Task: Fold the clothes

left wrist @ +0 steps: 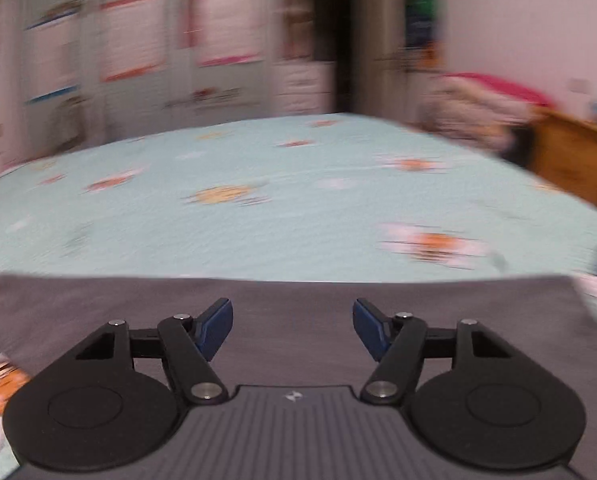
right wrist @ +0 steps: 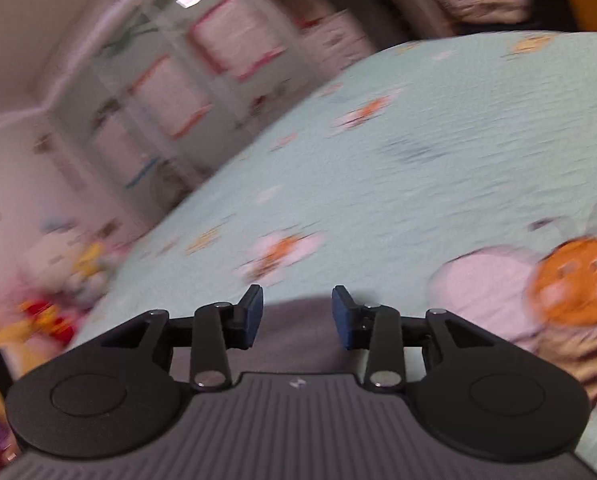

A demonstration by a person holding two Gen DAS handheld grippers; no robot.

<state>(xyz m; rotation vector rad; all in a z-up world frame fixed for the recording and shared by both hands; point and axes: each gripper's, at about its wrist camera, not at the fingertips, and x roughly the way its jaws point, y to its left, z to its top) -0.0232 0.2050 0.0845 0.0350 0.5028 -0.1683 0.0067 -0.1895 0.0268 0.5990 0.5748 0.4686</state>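
Both views heavily motion-blurred. Left tongs stand open, blue pads well apart, nothing pinched between them; they hang over a grey garment that lies flat on the bed, its far edge running straight across the left wrist view just ahead of the fingertips. Right tongs also apart, gap narrower than the left pair, blue pads not pressing on anything; a rounded bit of the same grey garment shows under and between the fingers, cloth below them rather than clamped as far as the blur allows. Bed is covered with a pale mint bedspread printed with orange and white cartoon patches; one large orange-faced print sits just right of the right tongs. Beyond the bed, a white wardrobe wall with pink- and orange-edged panels, a dark doorway, and a wooden headboard at the right with a heap of bedding near it. In the right wrist view a blurred pile of colourful soft toys sits off the bed's left side. Details of the toys too smeared to tell.
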